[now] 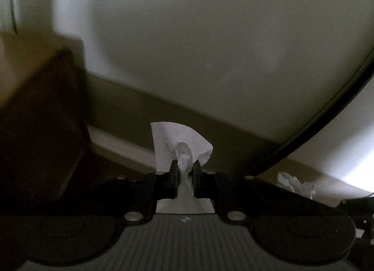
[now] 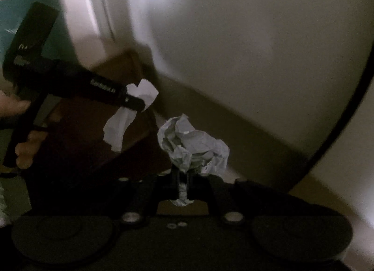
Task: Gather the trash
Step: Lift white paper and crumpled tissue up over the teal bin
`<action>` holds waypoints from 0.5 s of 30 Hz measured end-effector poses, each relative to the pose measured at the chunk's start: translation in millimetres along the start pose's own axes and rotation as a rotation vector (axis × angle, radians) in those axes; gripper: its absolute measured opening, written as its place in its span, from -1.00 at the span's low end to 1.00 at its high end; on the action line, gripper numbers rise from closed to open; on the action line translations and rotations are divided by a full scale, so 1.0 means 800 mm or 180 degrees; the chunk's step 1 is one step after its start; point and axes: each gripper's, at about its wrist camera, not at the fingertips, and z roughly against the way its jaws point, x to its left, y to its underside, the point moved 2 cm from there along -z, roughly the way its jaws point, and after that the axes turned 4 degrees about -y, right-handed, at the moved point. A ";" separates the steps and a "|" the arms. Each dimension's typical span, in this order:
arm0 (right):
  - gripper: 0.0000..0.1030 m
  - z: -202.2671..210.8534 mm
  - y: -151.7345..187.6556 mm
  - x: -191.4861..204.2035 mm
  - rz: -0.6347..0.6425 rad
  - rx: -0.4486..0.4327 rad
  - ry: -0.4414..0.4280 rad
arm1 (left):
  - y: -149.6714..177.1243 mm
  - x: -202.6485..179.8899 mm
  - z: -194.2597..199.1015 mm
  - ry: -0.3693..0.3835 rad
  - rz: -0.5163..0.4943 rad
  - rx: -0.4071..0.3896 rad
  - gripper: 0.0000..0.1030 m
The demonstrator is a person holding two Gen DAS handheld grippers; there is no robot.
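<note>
My left gripper is shut on a white tissue, which fans out above its fingertips. From the right wrist view the same left gripper comes in from the left, a hand behind it, with the tissue drooping from its tip. Closer to that camera, my right gripper is shut on a crumpled grey-white paper ball that bulges above the jaws. A scrap of crumpled paper shows low at the right in the left wrist view; what it rests on is hidden.
A pale wall fills the background of both views, with a baseboard strip below it. A dark brown box-like piece of furniture stands at the left. A teal surface shows at the upper left. A dark cable arcs across the right.
</note>
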 end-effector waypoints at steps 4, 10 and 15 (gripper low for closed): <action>-0.93 0.059 -0.033 0.037 0.0213 -0.0360 -0.0032 | -0.011 -0.002 0.082 -0.0112 -0.0067 -0.0335 -0.79; -0.93 0.135 -0.077 0.098 0.0633 -0.0811 -0.0128 | -0.021 0.007 0.201 -0.0224 -0.0080 -0.0863 -0.79; -0.93 0.183 -0.125 0.152 0.0942 -0.1142 -0.0267 | -0.034 0.034 0.290 -0.0329 -0.0037 -0.1220 -0.79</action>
